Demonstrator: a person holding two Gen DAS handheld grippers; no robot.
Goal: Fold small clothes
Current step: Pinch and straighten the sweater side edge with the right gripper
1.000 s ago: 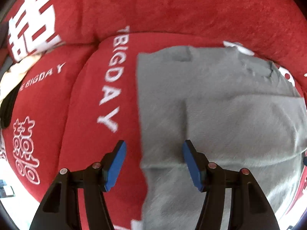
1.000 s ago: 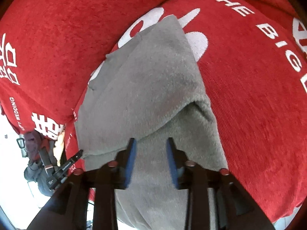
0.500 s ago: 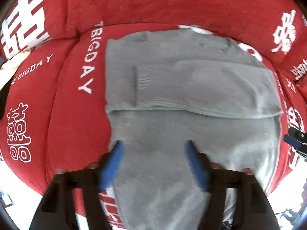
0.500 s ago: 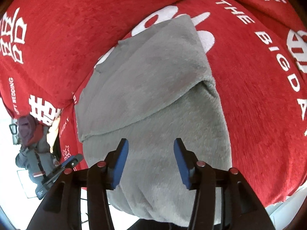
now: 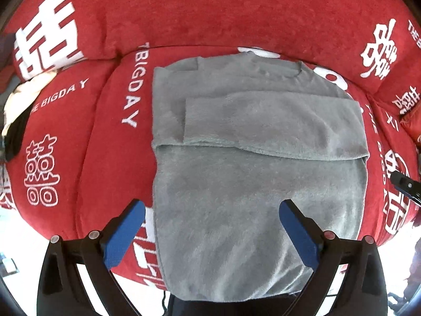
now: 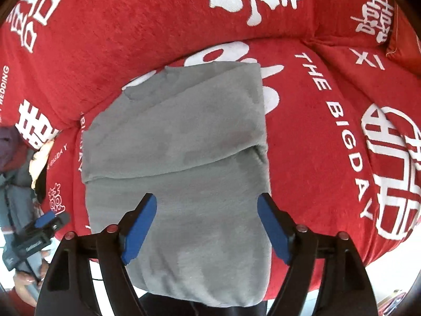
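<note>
red sofa point(image 5: 236, 13), grey sweater point(image 5: 250, 184), empty tongs point(image 5: 210, 234)

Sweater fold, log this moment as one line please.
sweater: sleeves folded, on red sofa | left gripper: open, empty | right gripper: open, empty

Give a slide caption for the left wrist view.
Open left gripper above a grey sweater, sleeves folded across, on a red sofa.
</note>
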